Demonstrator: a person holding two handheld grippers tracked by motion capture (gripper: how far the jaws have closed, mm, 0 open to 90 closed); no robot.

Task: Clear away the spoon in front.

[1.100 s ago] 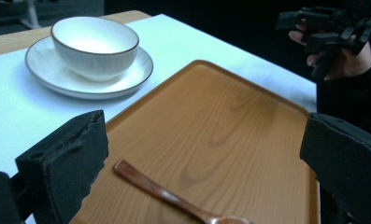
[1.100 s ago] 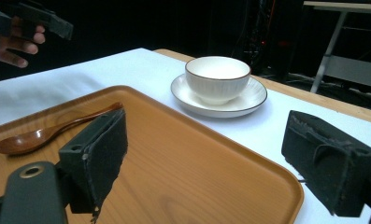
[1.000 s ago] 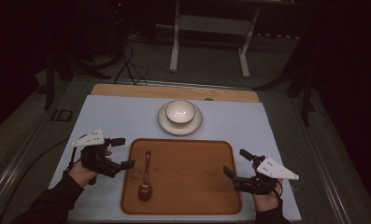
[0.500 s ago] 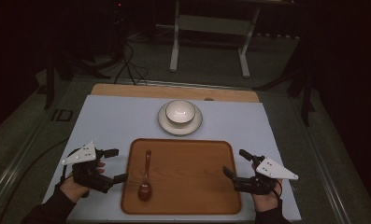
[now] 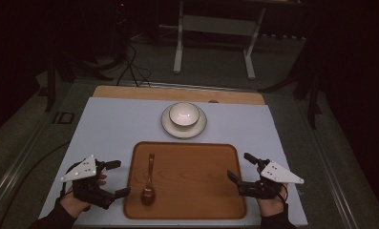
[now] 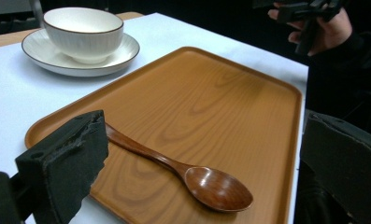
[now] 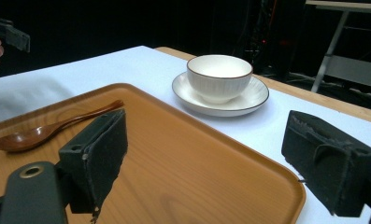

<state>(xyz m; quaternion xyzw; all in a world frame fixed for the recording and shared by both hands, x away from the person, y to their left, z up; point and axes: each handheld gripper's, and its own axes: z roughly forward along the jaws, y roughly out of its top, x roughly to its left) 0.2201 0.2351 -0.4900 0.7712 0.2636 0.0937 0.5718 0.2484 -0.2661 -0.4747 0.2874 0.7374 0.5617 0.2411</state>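
A dark wooden spoon (image 5: pixel 149 183) lies on the left part of a brown wooden tray (image 5: pixel 192 191), bowl end toward me. In the left gripper view the spoon (image 6: pixel 192 175) rests just ahead, between the two wide-apart jaws. My left gripper (image 5: pixel 120 178) is open and empty beside the tray's left edge. My right gripper (image 5: pixel 239 166) is open and empty at the tray's right edge, its jaws standing on either side of the tray rim (image 7: pixel 248 154). A white bowl (image 5: pixel 184 114) sits on a white saucer (image 5: pixel 199 129) beyond the tray.
A light blue mat (image 5: pixel 106 129) covers the table, and a bare wooden strip (image 5: pixel 130 93) runs along its far edge. Behind the table, a metal stand (image 5: pixel 213 28) and cables (image 5: pixel 130 62) sit on the dark floor.
My left gripper has moved back toward me along the tray's left edge and sits lower by the spoon's bowl end. The right gripper has hardly moved.
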